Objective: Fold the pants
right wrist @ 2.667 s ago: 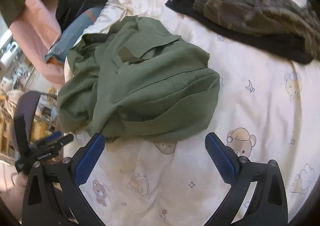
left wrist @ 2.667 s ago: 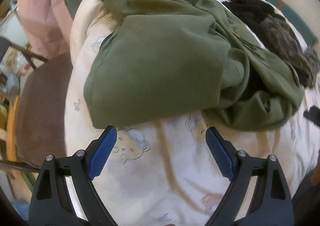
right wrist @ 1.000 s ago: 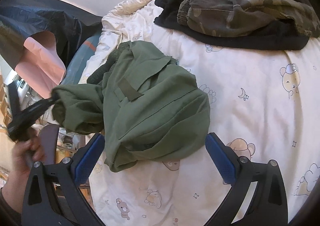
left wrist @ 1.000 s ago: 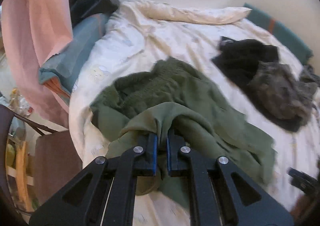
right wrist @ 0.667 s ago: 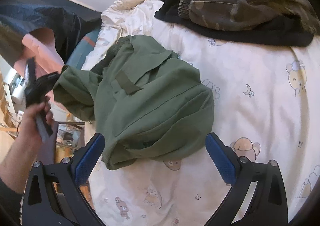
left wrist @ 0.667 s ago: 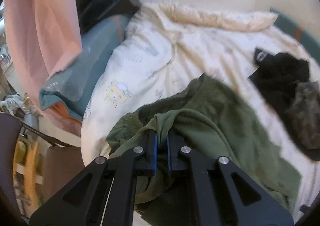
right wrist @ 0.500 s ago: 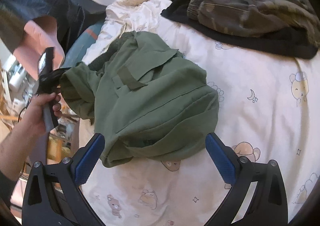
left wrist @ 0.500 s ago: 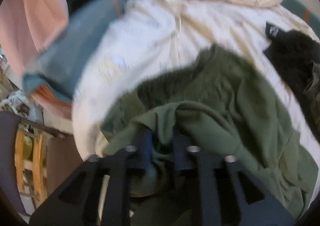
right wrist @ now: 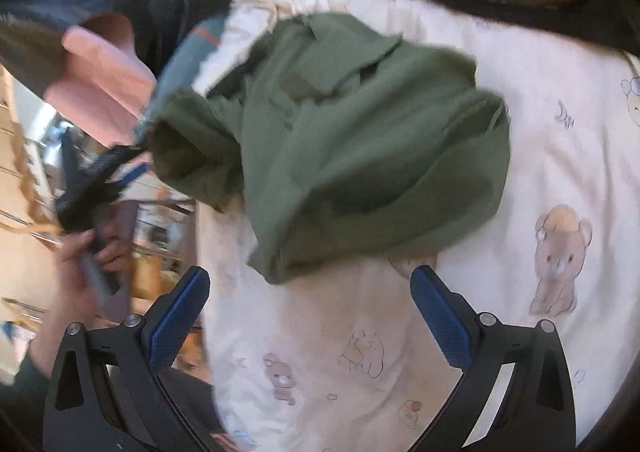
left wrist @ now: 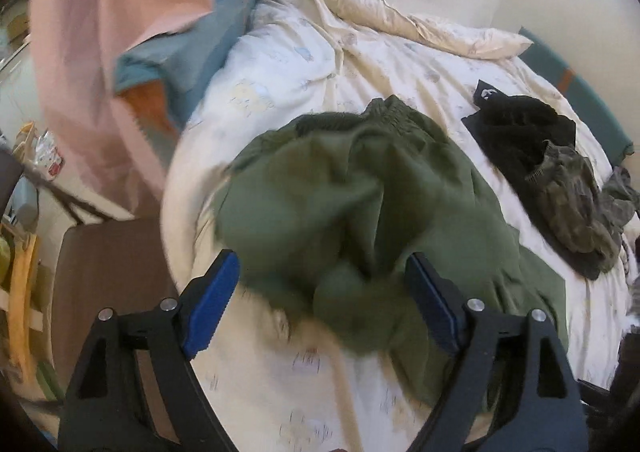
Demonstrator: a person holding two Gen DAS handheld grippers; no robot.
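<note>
My left tool (left wrist: 322, 294) is opening, dropping the green pants (left wrist: 360, 204), bunched at the bed's (left wrist: 320, 52) left edge. My right tool (right wrist: 310, 306) hangs open, empty. Next I'd spread them flat.

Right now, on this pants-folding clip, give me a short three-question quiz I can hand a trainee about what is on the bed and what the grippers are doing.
1. True or false: the right gripper is clamped on the green pants.
2. Which clothes lie on the bed sheet apart from the green pants? A) a red towel B) a dark pile with a camouflage garment C) a white shirt
3. Fill in: the left gripper has its jaws ____, with green fabric between them but not pressed by the blue pads.

Key: 1 false; its jaws stand wide over bare sheet. 2 B. 3 opening.
</note>
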